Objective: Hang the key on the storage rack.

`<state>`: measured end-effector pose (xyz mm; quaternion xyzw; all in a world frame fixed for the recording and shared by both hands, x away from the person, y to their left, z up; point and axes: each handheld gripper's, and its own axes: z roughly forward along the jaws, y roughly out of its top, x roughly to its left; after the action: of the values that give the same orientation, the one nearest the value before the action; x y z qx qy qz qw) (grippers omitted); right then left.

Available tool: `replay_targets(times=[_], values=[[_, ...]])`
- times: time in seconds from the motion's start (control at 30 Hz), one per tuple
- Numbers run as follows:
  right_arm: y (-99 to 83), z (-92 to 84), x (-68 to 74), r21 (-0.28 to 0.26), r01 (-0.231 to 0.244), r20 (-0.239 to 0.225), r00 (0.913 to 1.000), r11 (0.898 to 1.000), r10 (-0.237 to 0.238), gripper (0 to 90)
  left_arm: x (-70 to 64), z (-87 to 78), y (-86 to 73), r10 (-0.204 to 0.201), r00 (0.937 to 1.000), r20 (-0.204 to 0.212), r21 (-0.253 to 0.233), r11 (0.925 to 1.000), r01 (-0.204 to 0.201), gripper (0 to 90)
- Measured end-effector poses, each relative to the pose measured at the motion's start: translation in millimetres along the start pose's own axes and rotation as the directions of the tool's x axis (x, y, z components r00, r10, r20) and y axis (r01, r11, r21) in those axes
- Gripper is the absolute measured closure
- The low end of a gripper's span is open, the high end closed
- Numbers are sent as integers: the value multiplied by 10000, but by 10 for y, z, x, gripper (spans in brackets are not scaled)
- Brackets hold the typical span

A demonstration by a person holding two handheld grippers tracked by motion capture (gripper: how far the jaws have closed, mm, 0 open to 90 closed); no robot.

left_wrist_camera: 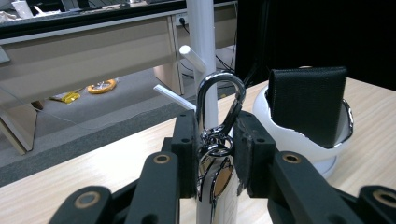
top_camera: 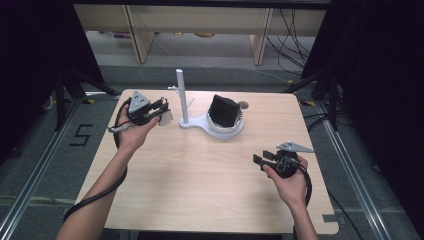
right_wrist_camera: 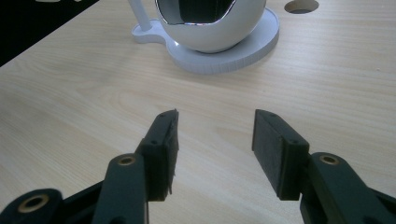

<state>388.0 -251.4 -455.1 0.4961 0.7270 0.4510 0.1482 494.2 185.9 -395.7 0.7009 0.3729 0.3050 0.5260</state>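
The left claw [left_wrist_camera: 214, 144] clamps a silver carabiner keyring [left_wrist_camera: 218, 112] just beside the white stand's post [left_wrist_camera: 201, 28]. The stand's white bowl [left_wrist_camera: 299, 144] holds an upright black wallet [left_wrist_camera: 306, 100]. The right claw [right_wrist_camera: 215, 140] gapes empty above the table [right_wrist_camera: 70, 93]

**A:** Where do I stand relative to the stand [top_camera: 210, 123]?

**B:** Its post [top_camera: 181, 95] rises at its left end; the bowl [top_camera: 226, 125] sits on its right end, with the wallet [top_camera: 223, 110] upright inside. My left gripper [top_camera: 161, 111] hangs just left of the post, carrying the carabiner keyring [left_wrist_camera: 219, 126]. My right gripper [top_camera: 258, 161] lies well nearer me, right of the stand. The table hole [top_camera: 243, 105] is just behind the bowl.
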Motion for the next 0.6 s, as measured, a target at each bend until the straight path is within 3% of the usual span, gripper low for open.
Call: replay_targets(times=[0.17, 0.27, 0.3, 0.37, 0.4, 0.6], values=[[-4, 17, -4, -147, 53, -26, 10000, 9999, -53, 517, 61, 93, 76, 87, 10000, -18, 21, 10000, -87, 709], [-3, 9, 14, -46, -247, -102, 9996, 9997, 247, 517, 88, 136, 122, 147, 9999, -43, 91, 9999, -147, 709], [0, 15, -7, -101, 5, -49, 10000, 9999, -6, 518, 97, 152, 135, 190, 9998, -44, 116, 9998, -189, 709], [-6, 17, 16, -12, -436, -156, 9989, 9990, 436, 517, 112, 180, 158, 203, 9998, -64, 141, 9997, -202, 709], [-3, 22, -16, -62, -89, -77, 9999, 9999, 88, 517, 116, 192, 169, 202, 9998, -68, 169, 9997, -201, 709], [-7, 27, -18, -74, -217, -173, 9996, 9997, 215, 517, 130, 258, 215, 269, 9996, -13, 264, 9993, -268, 708]])
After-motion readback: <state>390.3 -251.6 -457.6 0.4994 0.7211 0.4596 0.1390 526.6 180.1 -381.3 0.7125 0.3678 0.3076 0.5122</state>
